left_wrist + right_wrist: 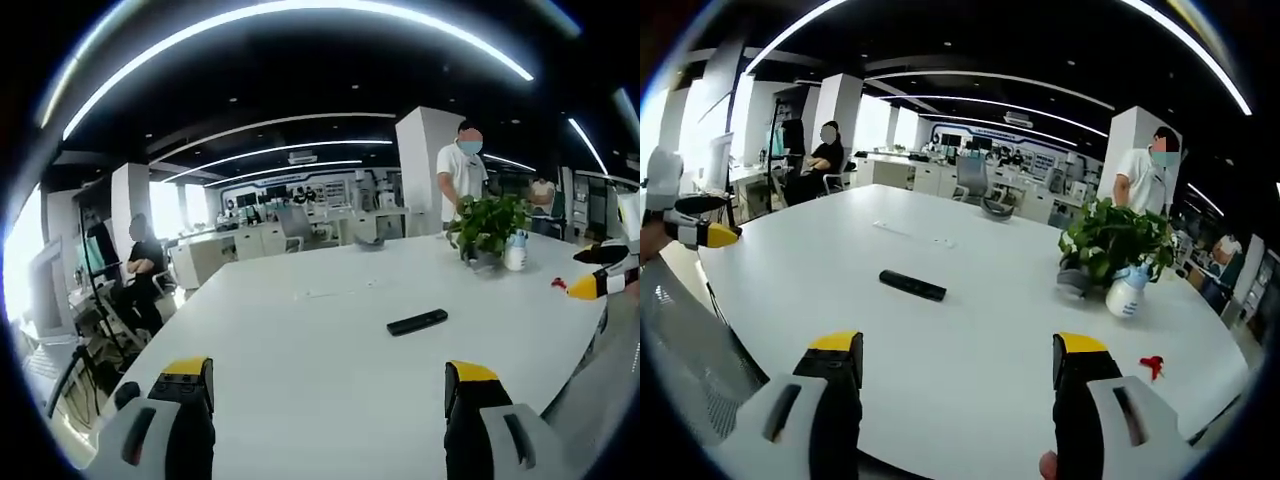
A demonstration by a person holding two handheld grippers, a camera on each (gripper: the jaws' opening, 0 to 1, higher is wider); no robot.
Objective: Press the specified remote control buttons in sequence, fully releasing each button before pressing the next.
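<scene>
Left gripper view: our left tool (330,385) and right tool (958,362) hover spread over the white table (300,340), its slim, light, rigid remote (417,321) lying near the potted plant (487,226), best pressed from above.

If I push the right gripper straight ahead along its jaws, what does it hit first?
Probably nothing soon. The right gripper is open over bare white table. The black remote lies ahead but left of its centre line, and the potted plant is off to the right. Depth is hard to judge through the fisheye.
</scene>
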